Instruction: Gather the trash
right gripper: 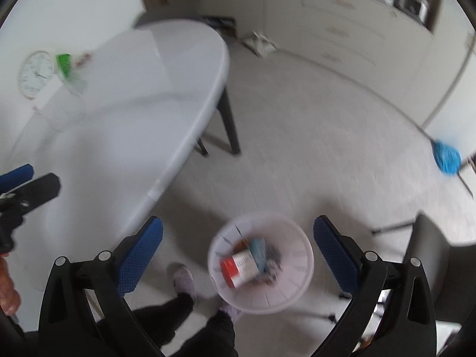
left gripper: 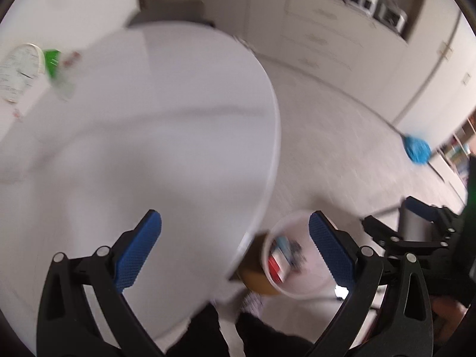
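A round white bin (right gripper: 293,288) stands on the floor beside the white table (right gripper: 125,125). Inside it lie a red-and-white can (right gripper: 239,269) and a bluish wrapper (right gripper: 257,250). My right gripper (right gripper: 236,255) hangs open and empty above the bin. My left gripper (left gripper: 235,250) is open and empty over the table's right edge, with the bin (left gripper: 297,282) below on its right side. A clear bottle with a green label (left gripper: 56,68) lies at the table's far left; it also shows in the right wrist view (right gripper: 68,70). Both views are blurred.
A white wall clock (right gripper: 37,73) lies on the table next to the bottle. A blue mop head (right gripper: 446,156) rests on the floor at right. A dark chair (right gripper: 437,255) stands by the bin. The person's shoes (right gripper: 186,278) are below.
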### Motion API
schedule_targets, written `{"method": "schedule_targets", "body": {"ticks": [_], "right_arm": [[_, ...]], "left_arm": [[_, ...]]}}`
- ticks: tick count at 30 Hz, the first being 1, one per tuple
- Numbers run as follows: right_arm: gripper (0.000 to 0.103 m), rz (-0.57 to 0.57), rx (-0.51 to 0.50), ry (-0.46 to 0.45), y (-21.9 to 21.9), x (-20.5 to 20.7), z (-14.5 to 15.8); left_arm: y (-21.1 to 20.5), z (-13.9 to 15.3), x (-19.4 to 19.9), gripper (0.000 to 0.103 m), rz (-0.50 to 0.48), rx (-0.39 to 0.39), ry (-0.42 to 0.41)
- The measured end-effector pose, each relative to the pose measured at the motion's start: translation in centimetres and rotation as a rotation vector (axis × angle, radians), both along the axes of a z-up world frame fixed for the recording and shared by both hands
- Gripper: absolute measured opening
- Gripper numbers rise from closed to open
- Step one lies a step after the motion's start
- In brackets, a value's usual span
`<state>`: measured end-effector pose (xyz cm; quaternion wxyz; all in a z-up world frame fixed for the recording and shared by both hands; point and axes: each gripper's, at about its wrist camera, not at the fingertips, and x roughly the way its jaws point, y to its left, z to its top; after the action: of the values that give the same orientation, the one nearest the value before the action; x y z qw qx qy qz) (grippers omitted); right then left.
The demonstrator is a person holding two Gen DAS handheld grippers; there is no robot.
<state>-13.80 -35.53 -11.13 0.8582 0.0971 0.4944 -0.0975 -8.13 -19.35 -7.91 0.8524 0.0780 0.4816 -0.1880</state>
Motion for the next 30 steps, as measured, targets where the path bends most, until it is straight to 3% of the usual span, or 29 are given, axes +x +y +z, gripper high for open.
{"method": "schedule_targets", "body": {"ticks": [8, 15, 21, 30], "right_arm": [[0.101, 0.165, -0.018, -0.274, 6.6, 4.9, 12.8], [0.101, 0.247, 0.052, -0.457, 11.0, 7.9, 20.6], [0.101, 0.315, 0.022, -0.53, 14.3, 9.1, 23.7], [0.101, 0.383, -0.006, -0.451, 17.3, 10.0, 21.6]], "left_arm": [[7.4, 10.0, 2.3, 0.095, 0.189, 0.016, -0.24], [14.7, 17.6, 3.6, 0.095, 0.399, -0.01, -0.371], [18.8, 19.3, 4.4, 0.095, 0.485, -0.004, -0.383], [20.9, 16.9, 5.4, 0.095, 0.538, -0.004, -0.296]]}}
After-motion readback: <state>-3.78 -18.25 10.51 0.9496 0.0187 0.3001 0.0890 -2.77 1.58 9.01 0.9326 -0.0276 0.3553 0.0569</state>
